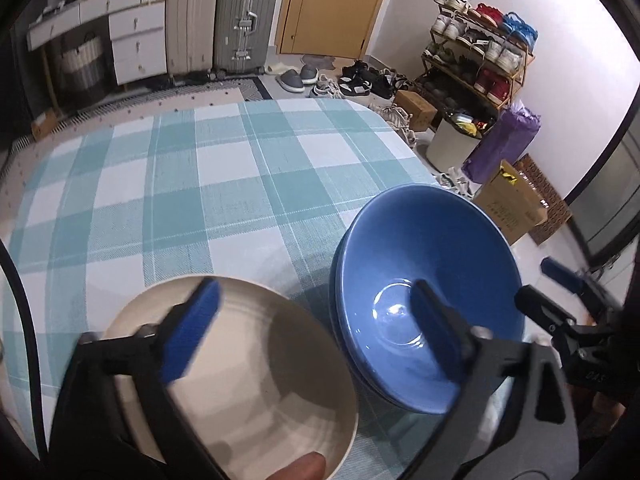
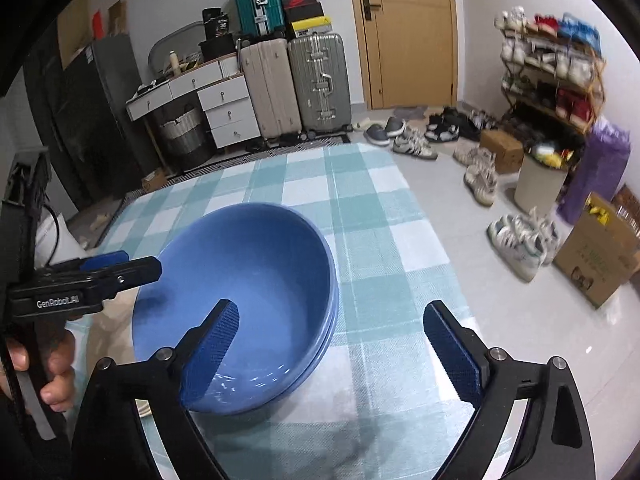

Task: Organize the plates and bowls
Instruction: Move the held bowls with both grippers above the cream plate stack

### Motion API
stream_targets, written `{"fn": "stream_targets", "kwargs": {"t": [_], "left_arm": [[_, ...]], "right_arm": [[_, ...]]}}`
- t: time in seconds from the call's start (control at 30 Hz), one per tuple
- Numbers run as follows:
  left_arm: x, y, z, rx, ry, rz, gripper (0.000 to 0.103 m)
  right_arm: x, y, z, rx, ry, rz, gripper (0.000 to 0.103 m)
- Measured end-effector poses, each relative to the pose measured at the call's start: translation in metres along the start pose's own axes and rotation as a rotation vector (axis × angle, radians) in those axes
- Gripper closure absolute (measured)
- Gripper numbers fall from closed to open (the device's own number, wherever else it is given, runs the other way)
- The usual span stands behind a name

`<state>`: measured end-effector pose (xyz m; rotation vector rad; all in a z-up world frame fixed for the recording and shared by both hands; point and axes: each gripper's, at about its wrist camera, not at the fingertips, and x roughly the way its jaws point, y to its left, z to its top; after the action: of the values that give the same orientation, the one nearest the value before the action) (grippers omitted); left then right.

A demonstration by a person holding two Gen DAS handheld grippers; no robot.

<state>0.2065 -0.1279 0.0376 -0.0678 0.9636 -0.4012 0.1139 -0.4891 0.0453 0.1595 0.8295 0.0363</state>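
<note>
A stack of blue bowls [image 1: 424, 288] sits on the checked tablecloth [image 1: 208, 184], near its right edge; it also shows in the right wrist view [image 2: 248, 292]. A cream bowl [image 1: 256, 368] sits to its left, close to me. My left gripper [image 1: 316, 324] is open, one finger over the cream bowl and one over the blue stack, holding nothing. My right gripper [image 2: 332, 352] is open and empty, its left finger over the blue stack's near rim, its right finger above the cloth. The right gripper shows at the right edge of the left wrist view [image 1: 560, 296].
The table's right edge drops to a tiled floor with shoes [image 2: 516, 240], a cardboard box [image 2: 600, 256] and a shoe rack [image 2: 552, 72]. Suitcases [image 2: 296, 84] and white drawers [image 2: 228, 108] stand behind the table. The far half of the cloth shows only its checks.
</note>
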Motion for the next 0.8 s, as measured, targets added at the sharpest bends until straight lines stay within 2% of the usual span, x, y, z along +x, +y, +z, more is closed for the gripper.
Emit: {"fn": "stream_targets", "kwargs": {"t": [0.1, 0.4, 0.43, 0.53, 0.6, 0.8], "left_arm": [[0.005, 0.007, -0.001, -0.03, 0.018, -0.034, 0.001], [0.032, 0.014, -0.014, -0.066, 0.056, -0.042, 0.001], [0.034, 0.013, -0.015, -0.067, 0.059, -0.041, 0.001], [0.041, 0.011, -0.018, -0.07, 0.065, -0.054, 0.003], [0.043, 0.009, -0.019, -0.068, 0.065, -0.071, 0.018], [0.047, -0.002, -0.021, -0.025, 0.077, -0.099, 0.049]], "right_arm": [[0.005, -0.006, -0.004, 0.044, 0.009, 0.023, 0.005], [0.027, -0.015, -0.018, 0.158, 0.03, 0.177, 0.005], [0.027, -0.015, -0.019, 0.159, 0.029, 0.183, 0.007], [0.032, -0.012, -0.022, 0.154, 0.041, 0.201, 0.025], [0.035, -0.011, -0.024, 0.152, 0.048, 0.203, 0.03], [0.037, -0.009, -0.027, 0.145, 0.054, 0.209, 0.049]]}}
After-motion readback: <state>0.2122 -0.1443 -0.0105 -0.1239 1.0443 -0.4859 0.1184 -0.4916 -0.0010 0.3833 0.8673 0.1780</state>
